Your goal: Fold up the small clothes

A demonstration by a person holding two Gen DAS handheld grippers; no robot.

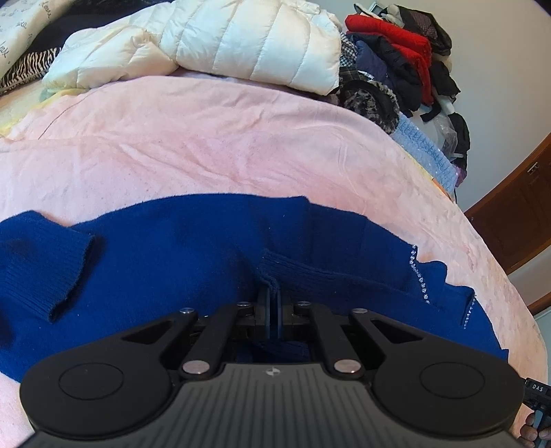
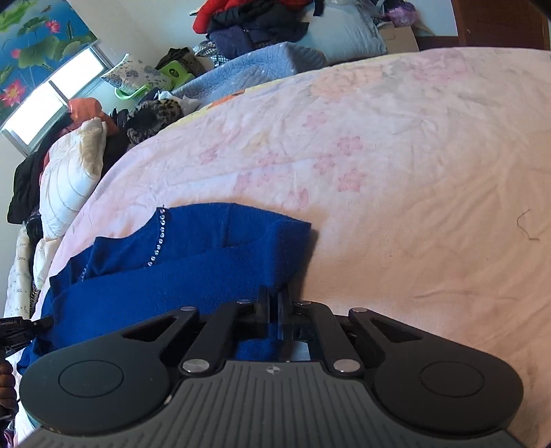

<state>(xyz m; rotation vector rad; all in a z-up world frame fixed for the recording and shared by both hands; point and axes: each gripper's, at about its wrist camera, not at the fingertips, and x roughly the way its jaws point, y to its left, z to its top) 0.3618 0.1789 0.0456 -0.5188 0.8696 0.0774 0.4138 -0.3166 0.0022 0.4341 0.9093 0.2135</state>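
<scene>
— Well, lying where, exactly?
— Spread flat on the pink blanket (image 1: 213, 138), near its front edge: blue sweater (image 1: 165, 248), ribbed cuff folded over on the left, line of rhinestones (image 1: 418, 275) running down the right side.
— And gripped how?
— Pinched at two places. Left gripper (image 1: 273, 293) clenched tight on a ribbed fold of the knit near the middle of the hem; right gripper (image 2: 274, 296) clamped on the blue sweater's corner, right at the edge where blue meets pink.
— Anything in the way?
— Nothing on the open blanket beyond the garment. Crowded further back, though: white puffer jacket (image 1: 220, 44) heaped along the far side, zebra-print cloth (image 1: 31, 67) beside it, pile of red and dark clothes (image 1: 406, 58) stacked at the far right corner.
— Seen from the right wrist?
— Light blue quilt (image 2: 261, 65) past the blanket's edge, green plastic item (image 2: 174, 72) near it, window (image 2: 51, 103) under a lotus painting (image 2: 31, 44), wooden furniture (image 2: 499, 20) top right. Loose dark thread (image 2: 527, 225) on the blanket, well apart from the sweater.
</scene>
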